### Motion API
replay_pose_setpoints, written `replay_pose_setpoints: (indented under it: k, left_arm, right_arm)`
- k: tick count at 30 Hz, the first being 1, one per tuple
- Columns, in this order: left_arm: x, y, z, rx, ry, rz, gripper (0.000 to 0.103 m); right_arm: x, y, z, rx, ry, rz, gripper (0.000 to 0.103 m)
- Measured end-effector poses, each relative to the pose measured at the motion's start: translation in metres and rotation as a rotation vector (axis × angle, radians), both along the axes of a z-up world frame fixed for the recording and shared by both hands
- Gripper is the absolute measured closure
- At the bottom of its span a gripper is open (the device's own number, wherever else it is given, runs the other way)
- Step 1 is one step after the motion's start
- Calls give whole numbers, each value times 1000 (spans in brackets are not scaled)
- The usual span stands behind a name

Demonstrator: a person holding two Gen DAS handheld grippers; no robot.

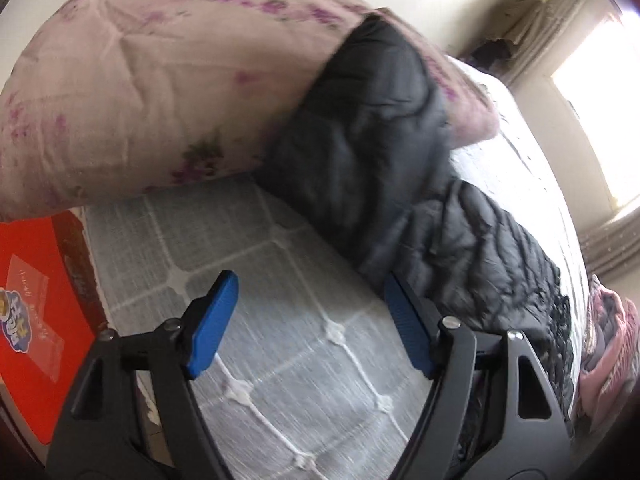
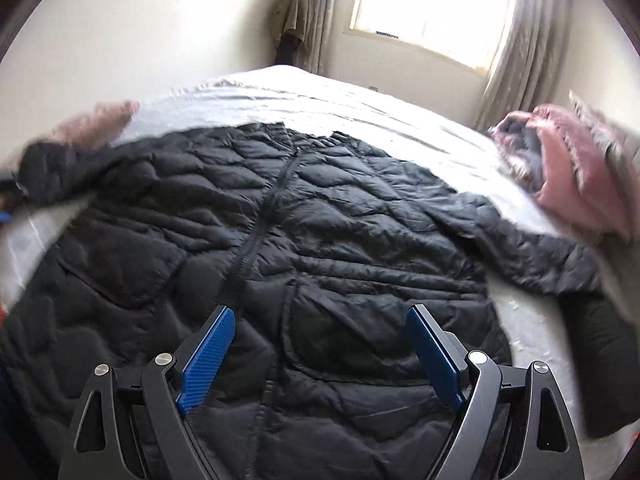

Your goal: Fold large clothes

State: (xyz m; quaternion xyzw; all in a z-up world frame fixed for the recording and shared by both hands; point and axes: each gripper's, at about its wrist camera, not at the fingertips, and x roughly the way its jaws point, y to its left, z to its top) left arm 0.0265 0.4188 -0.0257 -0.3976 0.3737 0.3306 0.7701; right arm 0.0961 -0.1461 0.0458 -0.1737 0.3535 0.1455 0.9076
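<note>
Black quilted puffer jacket [image 2: 320, 216]; pale pink pillow, purple floral print [image 1: 160, 92]; white-grey grid-stitched mattress [image 1: 280, 320]; red box [image 1: 36, 300]; blue gripper pads [image 2: 208, 356].

Black quilted puffer jacket [image 2: 304, 240] is spread front-up on the bed, zipped, sleeves stretched out sideways.

Left gripper [image 1: 310, 322]: jaws apart, blue pads [image 1: 214, 324] facing each other, nothing between them; pointed steeply down near the bed's edge. Right-hand finger sits just beside dark fabric, contact cannot be told. Right gripper [image 2: 320, 356]: jaws wide, blue pads [image 2: 208, 360] bare, nothing clamped; angled down over the near edge of the bed. No hand or sleeve visible in either wrist view
</note>
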Motion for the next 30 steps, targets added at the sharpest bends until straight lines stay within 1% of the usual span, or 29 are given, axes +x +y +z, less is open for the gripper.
replay_pose_setpoints:
  k: [2, 8, 10, 12, 16, 19, 20, 21, 22, 23, 24, 25, 27, 30]
  left_arm:
    - [0, 6, -3, -9, -5, 11, 27]
    - [10, 14, -6, 5, -28, -45, 27]
    - [16, 15, -7, 3, -35, -48, 27]
    - [20, 20, -10, -8, -53, -35, 27]
    - [26, 29, -18, -39, -89, -13, 27]
    - [28, 31, -19, -14, -115, 1, 28]
    - [29, 31, -19, 0, -118, -6, 31]
    - [30, 29, -19, 8, -120, -13, 45]
    - [35, 27, -18, 11, -118, -27, 64]
    - [38, 25, -18, 11, -116, -45, 72]
    - [40, 23, -16, 18, -125, -63, 85]
    - [41, 21, -13, 30, -138, -73, 90]
    - [41, 17, -5, 60, -177, -79, 93]
    - [32, 14, 13, 111, -262, -68, 95]
  right_arm:
    - [1, 3, -5, -20, 8, 7, 14]
    - [5, 6, -12, -26, 26, 15, 14]
    - [6, 7, -15, -38, 31, 12, 14]
    - [7, 6, -16, -35, 33, 9, 14]
    - [10, 5, -16, 3, 54, 11, 14]
    - [12, 6, -19, -12, 57, 5, 14]
    - [12, 7, -20, -19, 59, 4, 14]
    - [13, 6, -22, -23, 63, 1, 14]
    - [14, 6, -23, -23, 67, 0, 14]
    - [15, 6, -23, -20, 71, -2, 14]
    - [15, 5, -23, -17, 72, -3, 14]
    - [15, 5, -23, -13, 71, -4, 14]
    - [15, 3, -21, -7, 69, -6, 14]
    - [15, 2, -21, 0, 72, -6, 14]
